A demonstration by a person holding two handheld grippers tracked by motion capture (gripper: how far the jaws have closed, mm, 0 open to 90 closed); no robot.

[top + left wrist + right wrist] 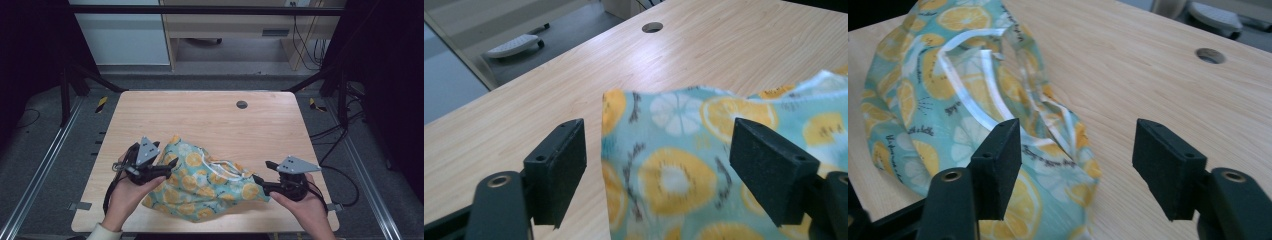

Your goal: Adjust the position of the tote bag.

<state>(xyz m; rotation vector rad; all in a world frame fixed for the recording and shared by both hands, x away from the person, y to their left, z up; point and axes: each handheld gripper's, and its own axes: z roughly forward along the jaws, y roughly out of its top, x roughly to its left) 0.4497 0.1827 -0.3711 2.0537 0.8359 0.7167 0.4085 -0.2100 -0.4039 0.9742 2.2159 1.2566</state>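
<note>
A teal cloth bag printed with orange and lemon slices lies crumpled on the near half of the wooden table. My left gripper hovers at the bag's left corner. In the left gripper view the bag's edge hangs between the wide-apart jaws of the left gripper, and neither pad presses on it. My right gripper is at the bag's right end. In the right gripper view the bag, with its white trim, lies under and beside the left jaw of the right gripper, which is open.
A round cable hole sits near the table's far edge. Bare wood stretches beyond the bag. Dark frame posts and cables flank the table on both sides. A chair base stands on the floor past the far edge.
</note>
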